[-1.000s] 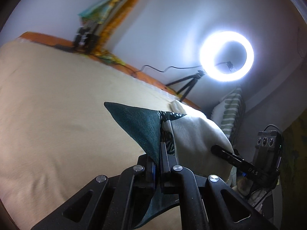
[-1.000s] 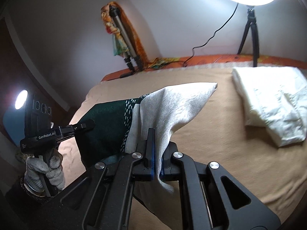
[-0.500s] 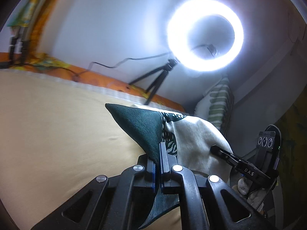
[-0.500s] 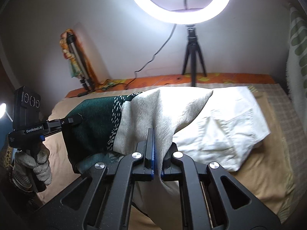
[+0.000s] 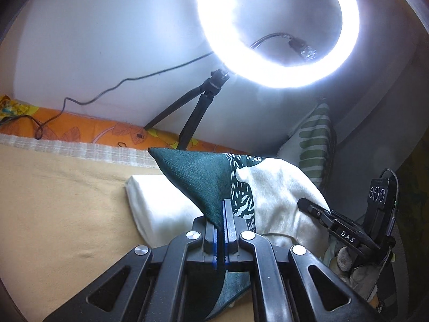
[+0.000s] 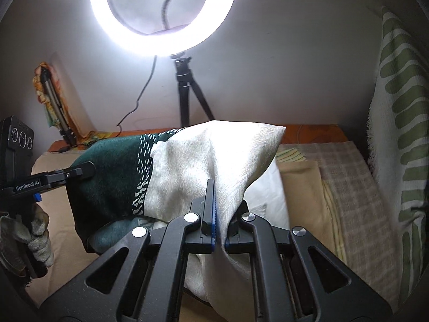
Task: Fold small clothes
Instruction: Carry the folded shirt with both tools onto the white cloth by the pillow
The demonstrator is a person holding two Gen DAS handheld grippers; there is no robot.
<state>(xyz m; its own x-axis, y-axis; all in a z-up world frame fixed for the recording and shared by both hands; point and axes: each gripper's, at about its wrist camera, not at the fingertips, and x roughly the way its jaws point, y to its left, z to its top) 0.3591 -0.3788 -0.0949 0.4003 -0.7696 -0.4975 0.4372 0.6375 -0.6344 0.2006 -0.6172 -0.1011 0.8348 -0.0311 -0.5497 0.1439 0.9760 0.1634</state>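
Two grippers are holding one cloth [image 6: 187, 166] off the bed [image 5: 59, 204]. Left gripper [image 5: 224, 214] is clamping the green end; right gripper [image 6: 218, 201] is clamping the cream end. Cloth is hanging between them, over a folded white garment [image 5: 161, 209]. Ring light [image 6: 163, 13] is shining behind.

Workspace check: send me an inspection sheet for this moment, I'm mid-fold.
Surface: tan bedspread, checked border at its far edge.
Job's things: green and cream cloth held up between both grippers; folded white garment lying on the bed behind it.
Clutter: striped pillow against the wall.
Grippers: left gripper shut on the green end; right gripper shut on the cream end.
Cables: black cable hanging down the wall.
Surroundings: lit ring light on a tripod; second tripod leaning in the corner.
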